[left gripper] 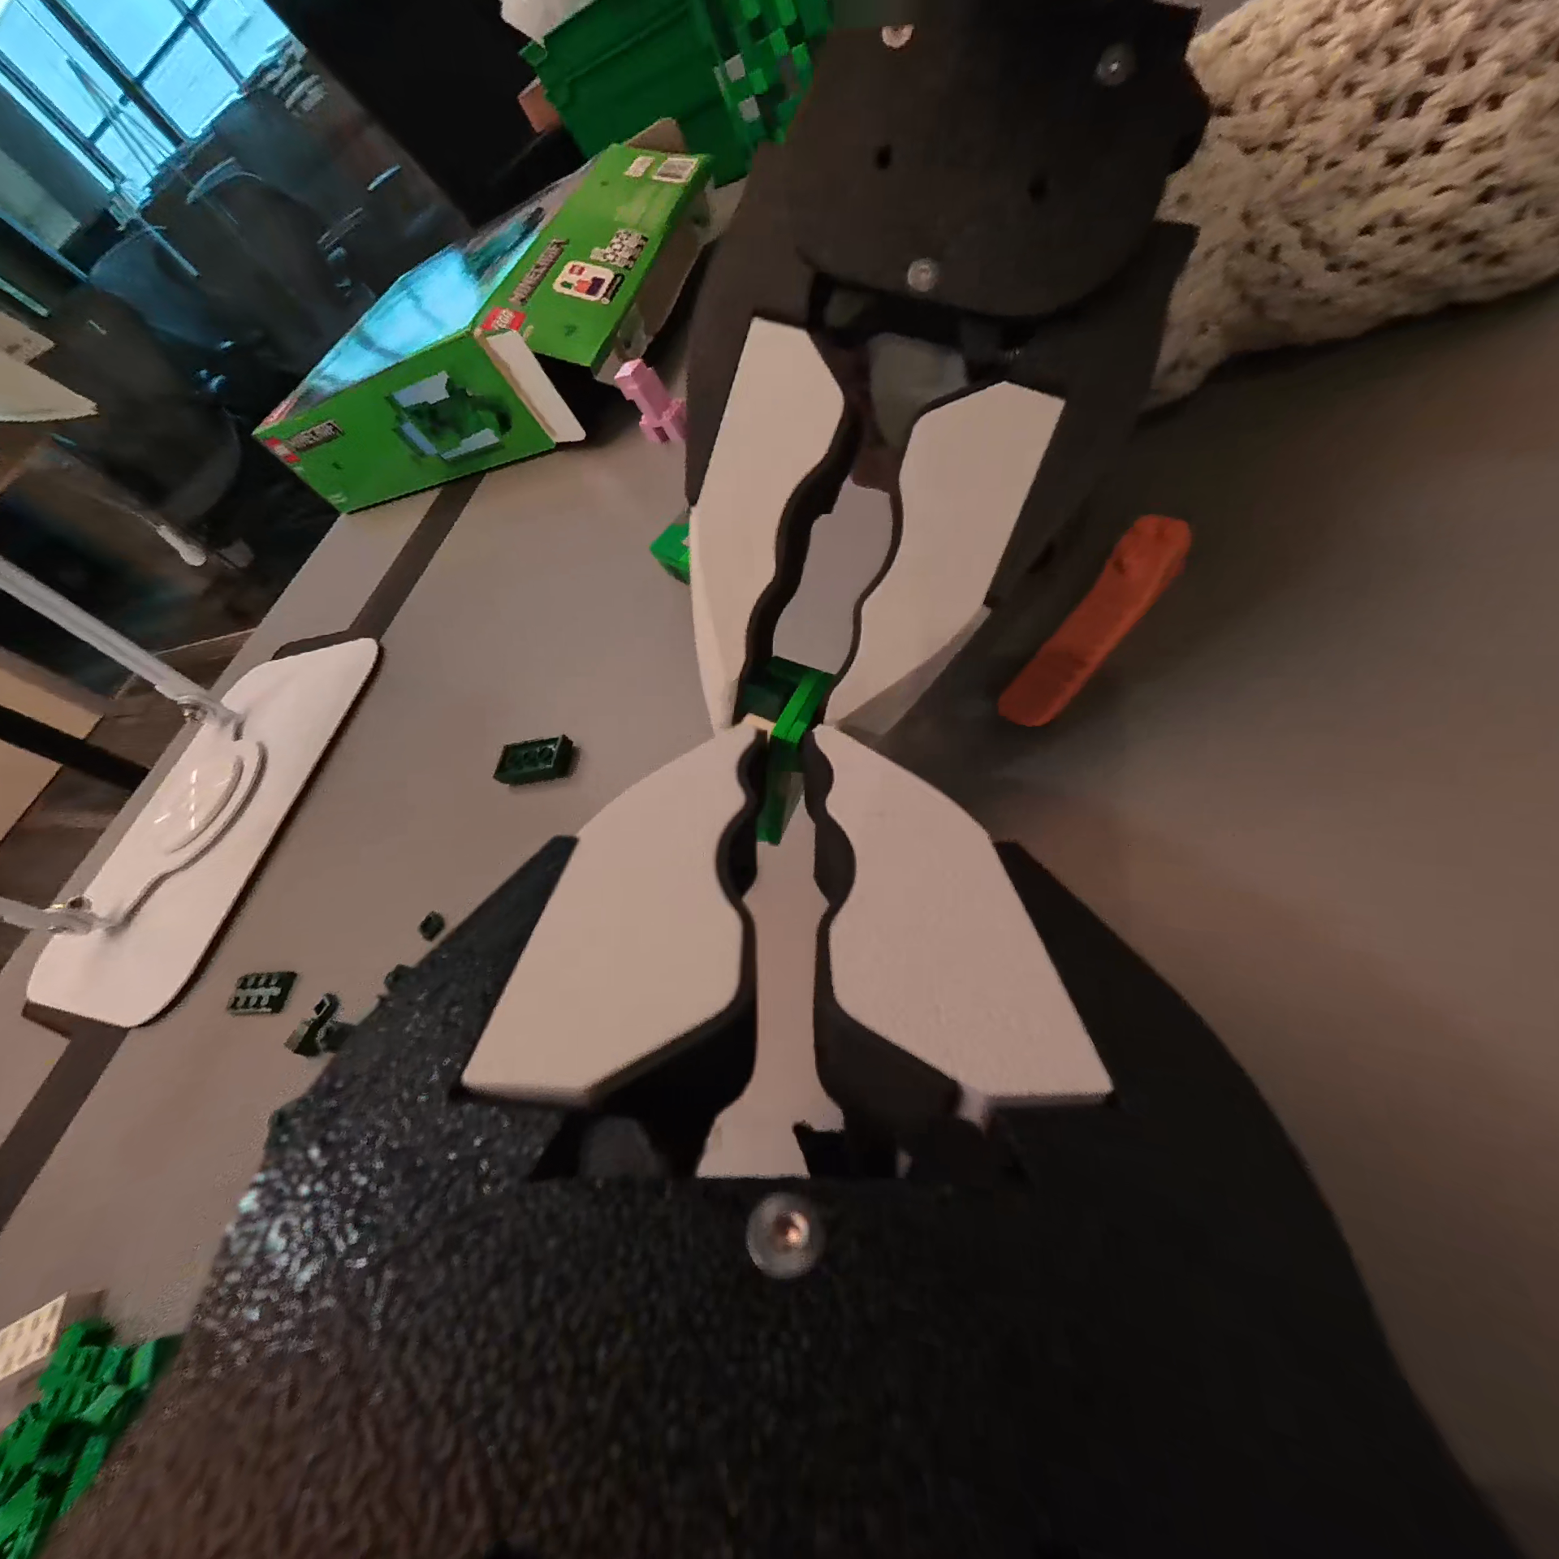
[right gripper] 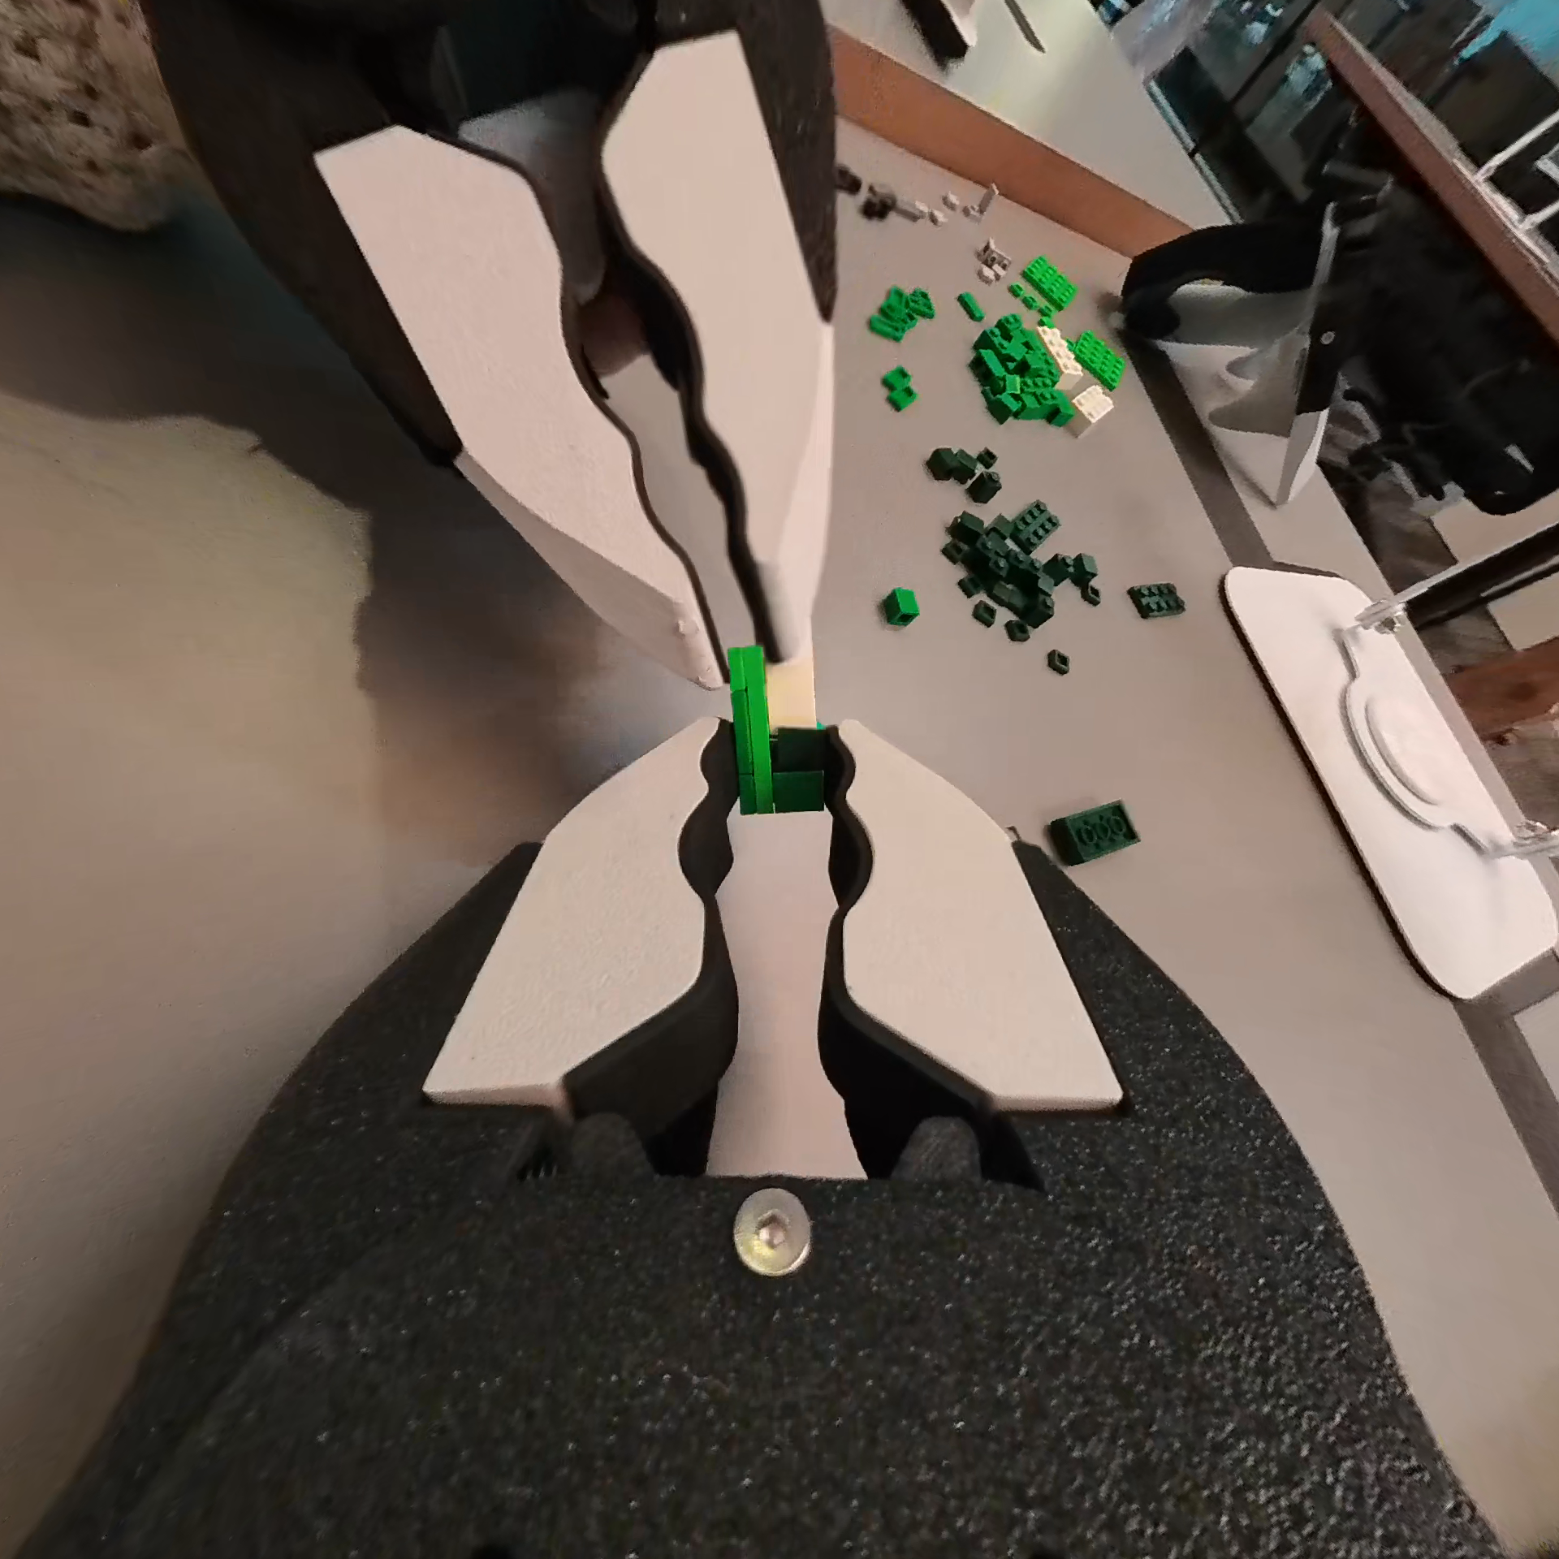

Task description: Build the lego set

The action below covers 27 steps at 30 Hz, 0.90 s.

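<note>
A small lego assembly of bright green plates, dark green bricks and a cream piece [right gripper: 776, 772] is held above the grey table [right gripper: 928, 717] between both grippers, which meet tip to tip. My left gripper [left gripper: 780, 759] is shut on its bright green plate end [left gripper: 780, 789]. My right gripper [right gripper: 776, 742] is shut on the dark green brick end. In the left wrist view the right gripper [left gripper: 789, 696] comes in from above. In the right wrist view the left gripper [right gripper: 751, 666] comes in from above.
A green lego box [left gripper: 439, 380], a pink figure [left gripper: 650, 401], an orange tool [left gripper: 1097, 624] and a white mat with a clear stand [left gripper: 211, 827] lie on the table. Bright green [right gripper: 1029, 363] and dark green [right gripper: 1012, 557] brick piles and a single dark brick [right gripper: 1092, 831] lie to my right. Only a small space, under 4 cm, lies between the two pairs of fingers.
</note>
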Motion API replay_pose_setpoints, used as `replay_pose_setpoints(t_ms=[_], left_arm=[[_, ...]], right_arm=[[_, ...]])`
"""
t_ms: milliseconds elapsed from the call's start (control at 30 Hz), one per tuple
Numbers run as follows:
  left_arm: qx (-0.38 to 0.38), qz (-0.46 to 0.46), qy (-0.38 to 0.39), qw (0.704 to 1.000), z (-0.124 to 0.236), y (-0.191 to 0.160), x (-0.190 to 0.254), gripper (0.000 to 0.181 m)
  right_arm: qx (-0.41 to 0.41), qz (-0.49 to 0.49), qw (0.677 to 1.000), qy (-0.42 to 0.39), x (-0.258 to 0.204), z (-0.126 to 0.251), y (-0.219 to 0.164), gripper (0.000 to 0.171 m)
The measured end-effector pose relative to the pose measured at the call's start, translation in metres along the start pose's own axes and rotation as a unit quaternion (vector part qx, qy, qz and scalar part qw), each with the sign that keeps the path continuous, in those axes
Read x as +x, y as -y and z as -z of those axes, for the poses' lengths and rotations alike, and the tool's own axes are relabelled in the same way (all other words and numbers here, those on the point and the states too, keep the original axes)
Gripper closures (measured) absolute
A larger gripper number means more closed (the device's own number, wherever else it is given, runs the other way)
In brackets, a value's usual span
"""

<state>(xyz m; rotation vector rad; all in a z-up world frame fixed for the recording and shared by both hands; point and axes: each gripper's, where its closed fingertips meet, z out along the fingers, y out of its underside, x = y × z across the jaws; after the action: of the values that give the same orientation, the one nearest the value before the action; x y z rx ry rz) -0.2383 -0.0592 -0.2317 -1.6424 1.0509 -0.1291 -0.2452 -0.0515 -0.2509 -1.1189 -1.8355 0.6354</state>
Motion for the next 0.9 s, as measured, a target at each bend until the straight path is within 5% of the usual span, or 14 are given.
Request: replay_pose_setpoints(t_ms=[100, 267, 500, 900], left_arm=[[0.0, 0.01, -0.01, 1.0, 0.0, 0.0, 0.002, 0.172], [-0.008, 0.003, 0.019, 1.0, 0.005, -0.004, -0.009, 0.142], [0.0, 0.021, -0.041, 0.999, 0.009, -0.002, 0.005, 0.162], [-0.008, 0.045, -0.089, 0.995, 0.006, -0.004, 0.018, 0.164]], right_arm=[[-0.004, 0.022, 1.0, -0.002, 0.0, 0.001, 0.0, 0.152], [0.004, 0.002, 1.0, 0.016, -0.005, 0.0, 0.0, 0.152], [0.036, -0.03, 0.997, 0.068, -0.015, 0.003, 0.006, 0.152], [0.015, 0.052, 0.997, 0.059, -0.021, 0.007, 0.001, 0.152]])
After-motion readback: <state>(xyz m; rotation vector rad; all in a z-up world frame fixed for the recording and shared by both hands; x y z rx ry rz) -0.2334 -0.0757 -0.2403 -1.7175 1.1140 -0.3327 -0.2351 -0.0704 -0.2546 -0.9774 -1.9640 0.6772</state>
